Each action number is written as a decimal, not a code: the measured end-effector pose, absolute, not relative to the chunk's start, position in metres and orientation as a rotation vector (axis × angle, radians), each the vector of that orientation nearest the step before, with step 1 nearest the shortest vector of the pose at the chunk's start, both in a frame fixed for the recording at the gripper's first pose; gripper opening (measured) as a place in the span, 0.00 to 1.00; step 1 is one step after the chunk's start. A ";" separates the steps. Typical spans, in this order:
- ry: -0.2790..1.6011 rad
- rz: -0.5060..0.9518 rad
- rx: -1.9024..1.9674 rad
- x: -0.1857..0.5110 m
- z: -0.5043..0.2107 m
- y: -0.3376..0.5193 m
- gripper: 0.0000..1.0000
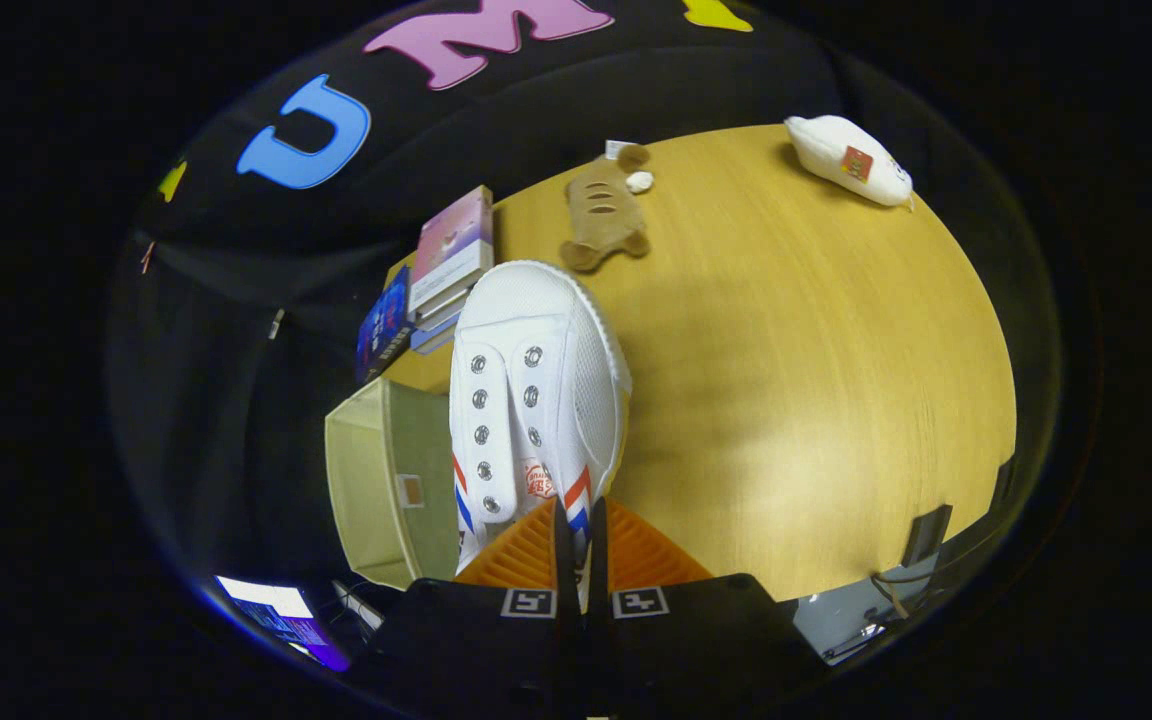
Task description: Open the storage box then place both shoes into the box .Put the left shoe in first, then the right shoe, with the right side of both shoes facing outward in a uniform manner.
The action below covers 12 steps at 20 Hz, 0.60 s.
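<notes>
Between the gripper's (581, 535) two fingers, a white canvas sneaker (534, 390) was pinched by the thin side wall near its heel, the jaws pressed nearly together on that fabric. The sneaker pointed away from the fingers, toe far ahead, held up over a wooden tabletop (816, 380). Its upper was mesh-textured canvas with a smooth rounded rubber toe cap, two rows of metal eyelets without laces, and red and blue slanted stripes on the sides. Just beside the sneaker, partly under it, sat the storage box (376, 490), a pale fabric bin with soft straight walls, at the table's edge. Beyond the toe lay a stack of books (448, 265), a brown plush bear (604, 215) lying flat, and, well apart, a white plush toy (848, 160) with a small red tag.
</notes>
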<state>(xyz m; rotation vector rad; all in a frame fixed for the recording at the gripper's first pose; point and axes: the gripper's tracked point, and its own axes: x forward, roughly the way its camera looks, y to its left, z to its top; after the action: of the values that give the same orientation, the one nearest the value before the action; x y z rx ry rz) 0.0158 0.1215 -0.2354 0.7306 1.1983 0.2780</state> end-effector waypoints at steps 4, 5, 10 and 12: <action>1.185 0.403 0.725 0.024 -0.185 0.192 0.05; 1.186 0.428 0.719 0.025 -0.176 0.209 0.05; 1.234 0.515 0.645 0.024 -0.157 0.286 0.06; 1.283 0.512 0.589 0.019 -0.165 0.308 0.05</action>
<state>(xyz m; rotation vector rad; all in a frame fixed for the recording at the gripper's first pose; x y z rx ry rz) 0.0193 0.3076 -0.1649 0.5889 1.2827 0.5123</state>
